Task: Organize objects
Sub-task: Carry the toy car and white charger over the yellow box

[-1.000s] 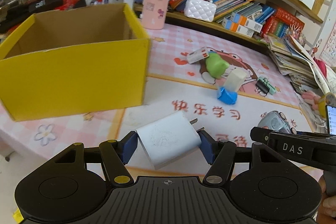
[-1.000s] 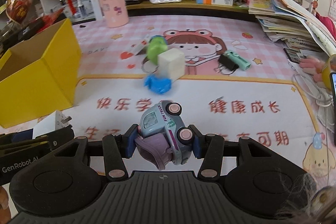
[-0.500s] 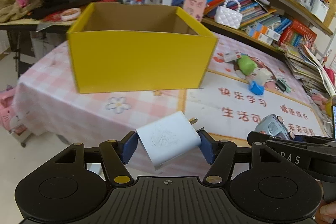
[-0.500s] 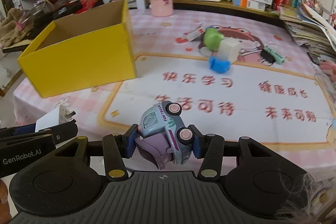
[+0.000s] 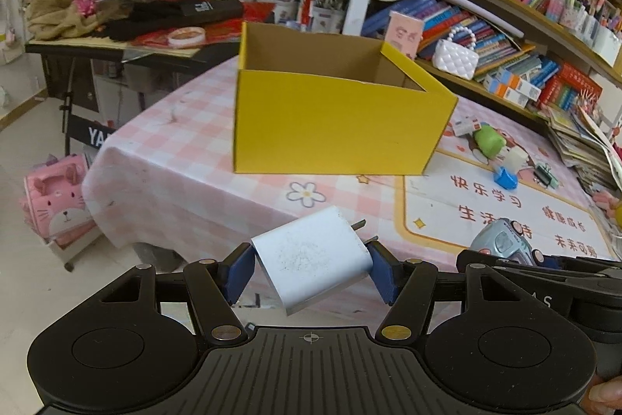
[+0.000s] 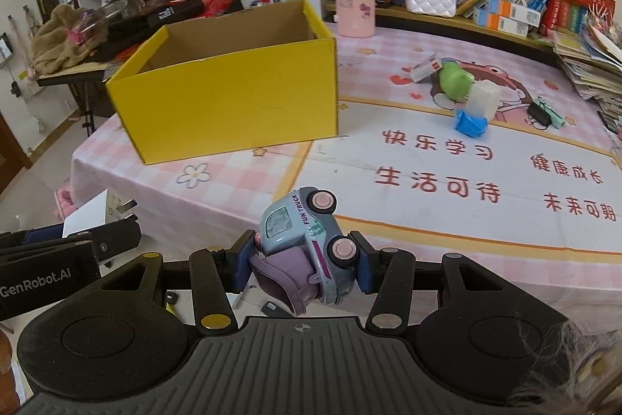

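Note:
My left gripper (image 5: 311,273) is shut on a white plug charger (image 5: 311,261) and holds it in the air off the table's near edge. My right gripper (image 6: 303,265) is shut on a blue and purple toy truck (image 6: 307,240), also held up before the table edge. An open yellow cardboard box (image 5: 334,127) stands on the pink checked tablecloth; it also shows in the right wrist view (image 6: 233,104). It looks empty from here. The toy truck shows at the right of the left wrist view (image 5: 503,244), and the charger at the left of the right wrist view (image 6: 91,216).
Further right on the table lie a green toy (image 6: 455,82), a white block (image 6: 484,100), a blue piece (image 6: 470,123), a binder clip (image 6: 540,113) and a small white box (image 6: 425,67). A pink cup (image 6: 353,4) stands behind. Bookshelves line the back; a book stack (image 5: 583,142) sits at the right.
Both grippers have pulled back and up from the table with their objects still held. The yellow box and the table now look farther away, and the table's near edge has come into view.

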Tool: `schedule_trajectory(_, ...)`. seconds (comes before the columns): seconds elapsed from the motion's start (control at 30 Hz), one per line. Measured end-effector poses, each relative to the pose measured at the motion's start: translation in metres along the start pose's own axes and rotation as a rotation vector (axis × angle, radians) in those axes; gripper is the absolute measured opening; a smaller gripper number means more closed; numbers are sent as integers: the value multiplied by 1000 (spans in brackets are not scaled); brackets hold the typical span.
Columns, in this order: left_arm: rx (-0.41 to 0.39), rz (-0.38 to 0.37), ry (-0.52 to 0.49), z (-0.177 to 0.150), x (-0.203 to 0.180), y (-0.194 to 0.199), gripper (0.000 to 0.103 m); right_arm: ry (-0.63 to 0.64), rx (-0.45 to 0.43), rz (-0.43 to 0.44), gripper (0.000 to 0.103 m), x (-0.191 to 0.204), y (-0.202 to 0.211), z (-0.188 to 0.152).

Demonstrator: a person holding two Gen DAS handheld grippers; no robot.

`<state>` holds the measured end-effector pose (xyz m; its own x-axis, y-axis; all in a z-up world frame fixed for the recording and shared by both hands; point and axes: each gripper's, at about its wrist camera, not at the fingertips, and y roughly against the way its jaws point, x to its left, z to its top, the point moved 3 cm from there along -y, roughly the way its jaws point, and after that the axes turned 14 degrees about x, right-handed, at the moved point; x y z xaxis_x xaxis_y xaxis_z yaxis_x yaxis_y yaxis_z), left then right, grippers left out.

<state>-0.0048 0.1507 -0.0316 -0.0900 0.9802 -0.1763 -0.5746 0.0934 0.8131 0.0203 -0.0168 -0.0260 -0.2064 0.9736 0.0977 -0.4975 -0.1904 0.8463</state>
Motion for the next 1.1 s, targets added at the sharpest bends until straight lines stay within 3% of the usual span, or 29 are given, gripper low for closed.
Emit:
schedule_trajectory(0.3,-33,-11,10,7,7,8,63,19,-1,-7,47,10,4,5)
schedule_trajectory(0.53,-90,-20,17,37,-2,5,63,71,-49,-11,47,7,4,28)
schedule_trajectory(0.7,-162,0,40,77,-5,5,63,88,-128,20,47,3,3,70)
schedule_trajectory(0.9,-260,85,24,130,-15,-6,63,100,-251,63,47,-4,2,140)
schedule_trajectory(1.0,-275,115,27,149,-22,-19,63,98,-303,75,47,-13,-3,170)
schedule_trajectory(1.1,-251,153,22,158,-28,-38,63,98,-299,112,47,-21,-15,195)
